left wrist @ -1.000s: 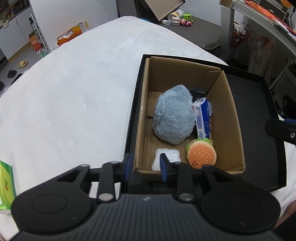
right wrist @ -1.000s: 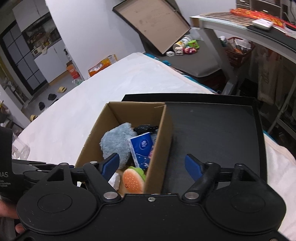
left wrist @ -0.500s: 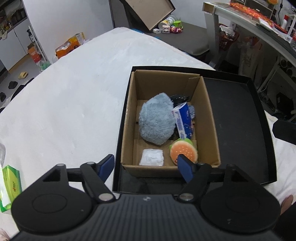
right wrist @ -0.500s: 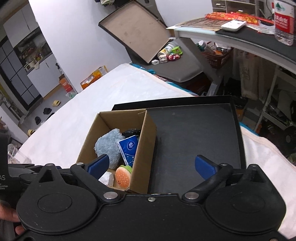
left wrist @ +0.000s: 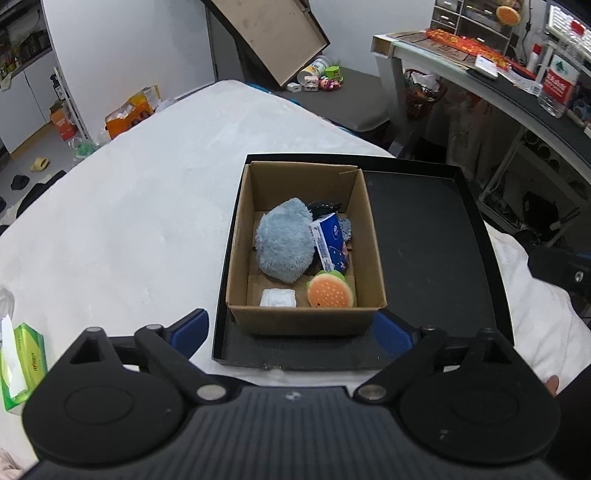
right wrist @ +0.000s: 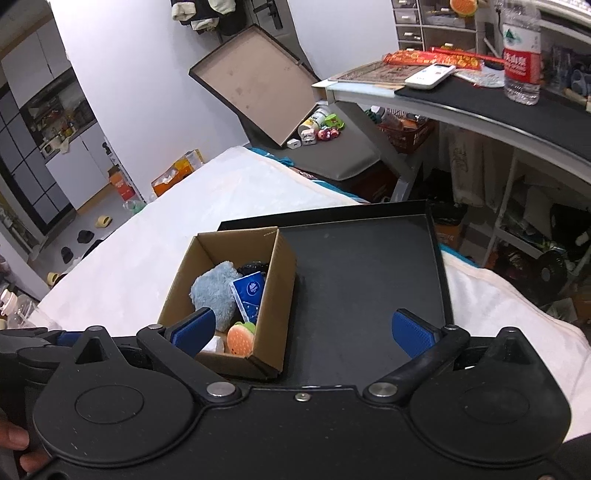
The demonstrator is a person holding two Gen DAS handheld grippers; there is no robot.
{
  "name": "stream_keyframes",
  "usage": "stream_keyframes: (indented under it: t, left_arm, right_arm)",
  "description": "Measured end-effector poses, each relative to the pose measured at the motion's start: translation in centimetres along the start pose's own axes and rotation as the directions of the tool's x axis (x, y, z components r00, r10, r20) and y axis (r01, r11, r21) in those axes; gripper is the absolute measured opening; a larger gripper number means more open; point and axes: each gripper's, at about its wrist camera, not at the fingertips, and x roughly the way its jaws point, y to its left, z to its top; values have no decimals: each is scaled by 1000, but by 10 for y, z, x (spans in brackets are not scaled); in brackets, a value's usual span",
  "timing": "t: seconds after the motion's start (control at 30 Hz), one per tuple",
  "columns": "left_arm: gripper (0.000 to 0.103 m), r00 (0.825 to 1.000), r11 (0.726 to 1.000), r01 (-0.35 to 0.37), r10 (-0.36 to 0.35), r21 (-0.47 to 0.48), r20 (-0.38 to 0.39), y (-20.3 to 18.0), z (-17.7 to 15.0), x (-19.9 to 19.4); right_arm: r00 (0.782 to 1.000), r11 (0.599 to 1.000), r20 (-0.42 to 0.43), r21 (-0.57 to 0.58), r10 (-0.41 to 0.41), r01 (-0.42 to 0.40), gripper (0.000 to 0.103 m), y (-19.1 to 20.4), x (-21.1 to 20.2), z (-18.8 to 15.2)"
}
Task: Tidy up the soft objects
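A cardboard box stands in the left part of a black tray on the white bed. In the box lie a blue-grey plush, a blue tissue pack, a burger plush, a small white packet and a dark item. My left gripper is open and empty, above the tray's near edge. My right gripper is open and empty, held above the box and tray.
A green tissue box lies on the bed at the near left. A desk with a water bottle stands to the right. A leaning board and floor clutter are beyond the bed.
The left gripper opened from shut and pulled back and up from the box's near wall. The right gripper also rose and drew back, opening wider.
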Motion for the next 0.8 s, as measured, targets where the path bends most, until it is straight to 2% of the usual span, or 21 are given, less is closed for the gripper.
stream_keyframes:
  t: [0.33,0.8]
  left_arm:
    - [98,999,1000,7,-8,25,42,-4,-18,-35]
    - [98,994,998,42,-48,56,97,-4,-29,-74]
  right_arm:
    - [996,998,63,-15,-66,67,103,5,-39,-9]
    - [993,996,77,4,-86,86,103,9,-67,-20]
